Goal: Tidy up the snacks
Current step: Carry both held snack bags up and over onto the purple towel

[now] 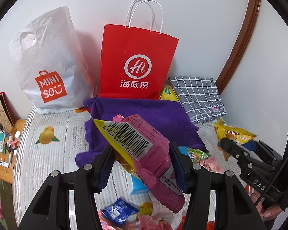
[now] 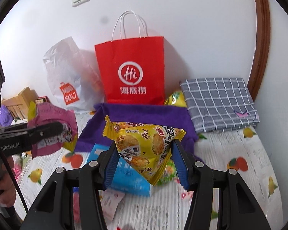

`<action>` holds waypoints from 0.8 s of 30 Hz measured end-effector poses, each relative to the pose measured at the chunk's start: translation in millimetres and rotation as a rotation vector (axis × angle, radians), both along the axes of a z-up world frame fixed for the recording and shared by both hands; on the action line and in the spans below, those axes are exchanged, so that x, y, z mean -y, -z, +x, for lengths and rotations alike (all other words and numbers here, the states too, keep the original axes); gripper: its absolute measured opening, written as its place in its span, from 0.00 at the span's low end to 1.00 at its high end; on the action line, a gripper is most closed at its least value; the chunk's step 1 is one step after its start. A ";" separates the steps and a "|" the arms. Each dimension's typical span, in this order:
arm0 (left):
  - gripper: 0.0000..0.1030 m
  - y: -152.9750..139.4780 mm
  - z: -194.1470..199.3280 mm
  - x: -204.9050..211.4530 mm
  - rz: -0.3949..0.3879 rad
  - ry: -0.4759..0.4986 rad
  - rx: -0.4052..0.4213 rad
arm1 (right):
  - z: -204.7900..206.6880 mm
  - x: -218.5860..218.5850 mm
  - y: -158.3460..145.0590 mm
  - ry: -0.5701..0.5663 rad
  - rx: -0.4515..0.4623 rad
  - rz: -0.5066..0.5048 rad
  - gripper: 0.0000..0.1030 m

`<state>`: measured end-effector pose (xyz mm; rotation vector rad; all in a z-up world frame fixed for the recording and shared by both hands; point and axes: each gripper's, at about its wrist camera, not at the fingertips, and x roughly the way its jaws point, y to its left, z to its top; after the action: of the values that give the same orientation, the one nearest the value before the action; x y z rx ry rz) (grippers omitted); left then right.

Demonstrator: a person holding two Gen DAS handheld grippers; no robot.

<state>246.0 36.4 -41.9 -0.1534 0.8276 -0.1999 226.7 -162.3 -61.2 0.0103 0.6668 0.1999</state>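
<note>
My left gripper is shut on a pink snack packet with a barcode, held above the bed; the packet also shows at the left of the right wrist view. My right gripper is shut on a yellow snack packet, also seen at the right of the left wrist view. A red paper bag stands against the wall behind a purple towel. A white MINISO plastic bag stands to its left.
A grey checked folded cloth lies at the right. Loose snacks lie on the fruit-print bedsheet: a light blue packet, a dark blue one, a yellow-green one. A cluttered wooden side table stands left.
</note>
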 end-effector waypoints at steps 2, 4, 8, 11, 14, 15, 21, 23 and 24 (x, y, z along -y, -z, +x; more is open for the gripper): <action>0.52 -0.6 8.0 -1.3 0.006 0.003 -0.001 | 10.6 -1.1 -1.8 0.003 0.000 0.006 0.51; 0.52 -0.8 15.7 -3.5 0.011 0.002 0.000 | 21.6 -1.4 -3.0 0.012 0.003 0.003 0.52; 0.52 0.1 31.6 -7.7 0.014 -0.004 -0.002 | 42.5 -1.6 -2.1 0.027 -0.004 -0.002 0.52; 0.52 3.6 42.1 -9.2 0.018 -0.007 -0.006 | 57.4 -2.7 -1.4 0.028 -0.003 -0.007 0.51; 0.52 8.8 53.1 -11.2 0.014 -0.010 -0.017 | 72.5 -4.0 -1.0 0.027 -0.006 -0.007 0.51; 0.52 10.8 57.0 -12.4 0.013 -0.011 -0.021 | 77.1 -4.3 -0.6 0.025 -0.007 -0.005 0.51; 0.52 20.2 77.8 -18.7 0.008 -0.021 -0.036 | 106.6 -4.4 16.9 0.005 -0.064 0.028 0.51; 0.52 24.9 85.8 -20.1 0.011 -0.021 -0.043 | 113.7 -3.8 24.7 0.009 -0.076 0.023 0.51; 0.52 26.7 89.3 -20.6 0.013 -0.021 -0.047 | 117.8 -3.0 28.3 0.015 -0.080 0.016 0.51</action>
<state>335.3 57.0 -68.6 -0.1547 0.8732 -0.1712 344.6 -159.3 -89.5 0.0392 0.7444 0.1914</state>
